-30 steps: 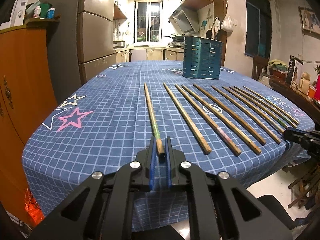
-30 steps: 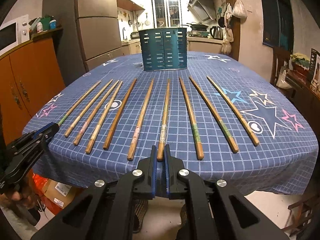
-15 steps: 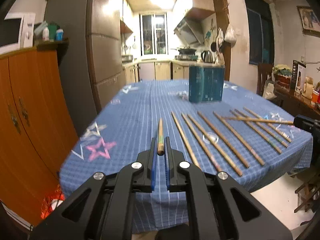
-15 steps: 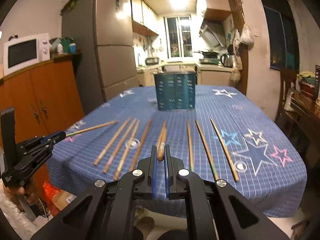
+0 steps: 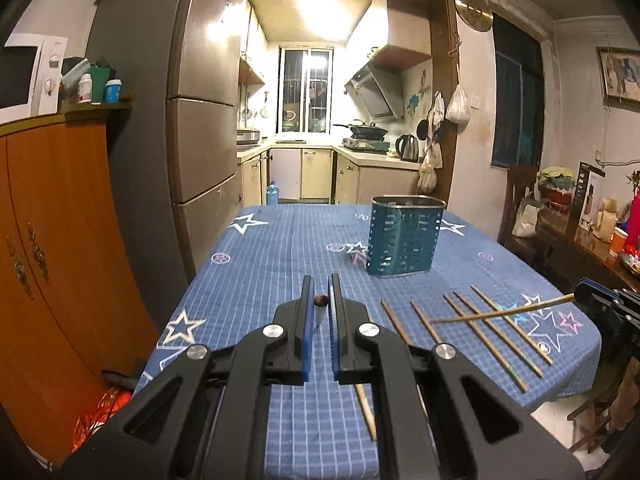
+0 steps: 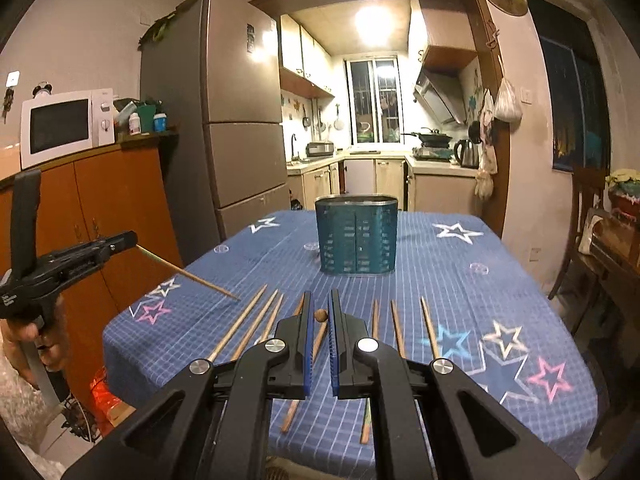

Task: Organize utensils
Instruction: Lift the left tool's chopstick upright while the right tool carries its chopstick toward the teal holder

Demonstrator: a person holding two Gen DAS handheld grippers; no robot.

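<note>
Both chopsticks (image 5: pixel 321 300) (image 6: pixel 320 315) newly airborne in clamped grippers (image 5: pixel 319 300) (image 6: pixel 319 316).

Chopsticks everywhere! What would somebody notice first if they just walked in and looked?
Probably the two black grippers: the left gripper and the right gripper each pinch one chopstick in the air, above the table's near edge. Then the other chopsticks, lying in a row on the blue starry tablecloth. Behind them, mid-table, stands a teal utensil holder.
</note>
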